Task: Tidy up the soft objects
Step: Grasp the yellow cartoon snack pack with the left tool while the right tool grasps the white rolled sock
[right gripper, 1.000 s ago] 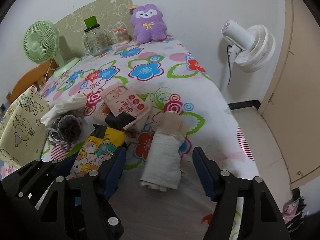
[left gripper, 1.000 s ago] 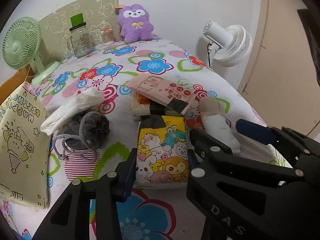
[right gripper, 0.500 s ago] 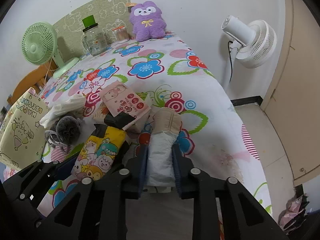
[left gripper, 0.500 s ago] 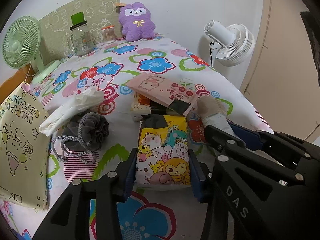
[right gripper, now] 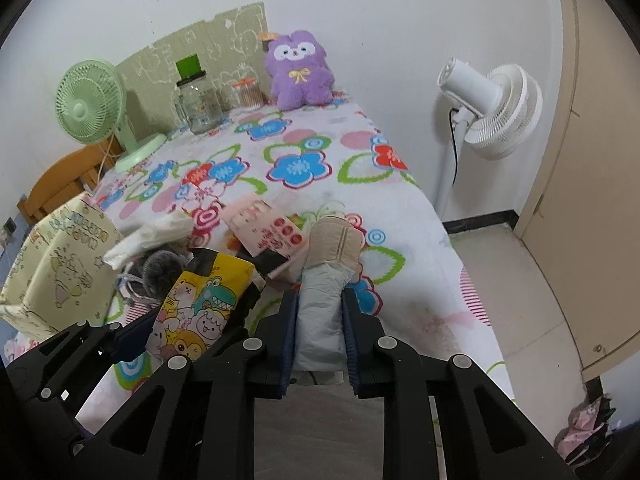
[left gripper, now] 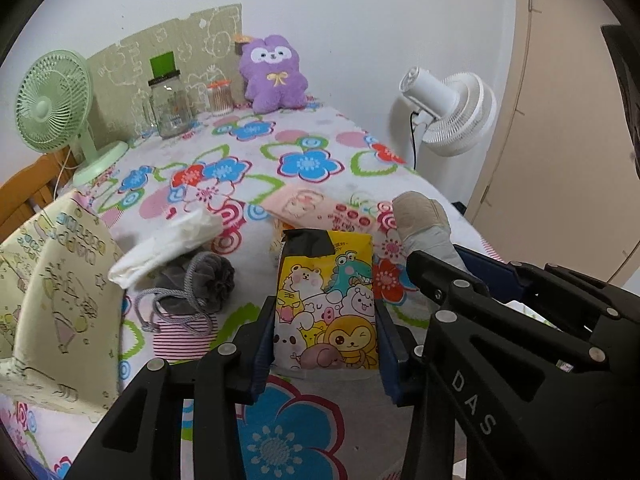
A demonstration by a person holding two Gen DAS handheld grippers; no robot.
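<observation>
With each gripper now clamped on its own soft thing, the step in hand reads as a double pick-up off the flowered table [left gripper: 304, 432]. The left gripper [left gripper: 326, 344] has its jaws pressed against the two sides of a yellow cartoon-print pack [left gripper: 326, 312], gripped near its lower end, its black-topped far end tilted up and away. The right gripper [right gripper: 318, 340] had its jaws closing within the last second; they now squeeze a rolled grey-and-beige cloth bundle [right gripper: 324, 280], which sticks out forward between them, its beige end furthest off. In the right wrist view the bundle's far end appears to sit clear of the cloth, though I cannot tell whether either item is wholly off the surface. Just beyond the pack lie a pink printed pouch [left gripper: 320, 212], a grey drawstring bag [left gripper: 200, 284] and a white folded cloth [left gripper: 168, 240], close together; a pale yellow gift bag [left gripper: 52, 300] stands open at the left, near the drawstring bag. My judgement is that the gift bag is a likely place for soft things, though nothing confirms it. The next move calls for lifting both items clear without brushing the pouch, then carrying them leftward one after the other, since the two grippers sit just beside each other and could collide.
</observation>
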